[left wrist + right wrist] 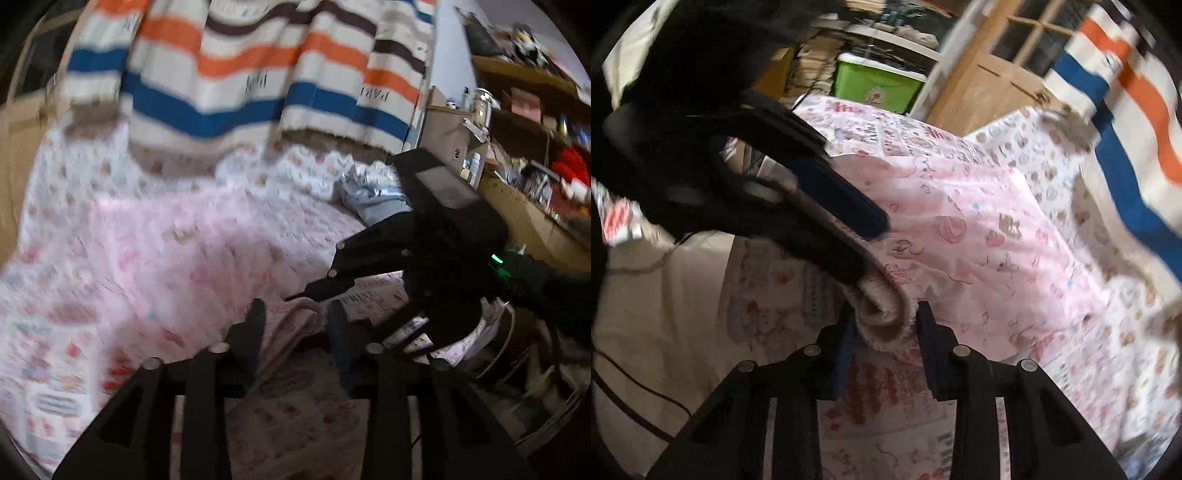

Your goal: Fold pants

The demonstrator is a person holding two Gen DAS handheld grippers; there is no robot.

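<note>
On a bed spread with a white, bear-printed sheet [1052, 177], pale pink printed fleece pants [960, 229] lie; a striped blanket [229, 74] hangs behind, cluttered wooden shelves [524, 122] beside. The right gripper [886, 328] pinches their rolled edge; the left gripper [297, 328], part-open, straddles it.

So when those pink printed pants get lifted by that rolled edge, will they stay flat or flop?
Probably flop: the pink pants lie creased and draped on the bed sheet. The rolled edge between the right gripper fingers looks thick and fleecy, so likely grippy, not slippery.
</note>
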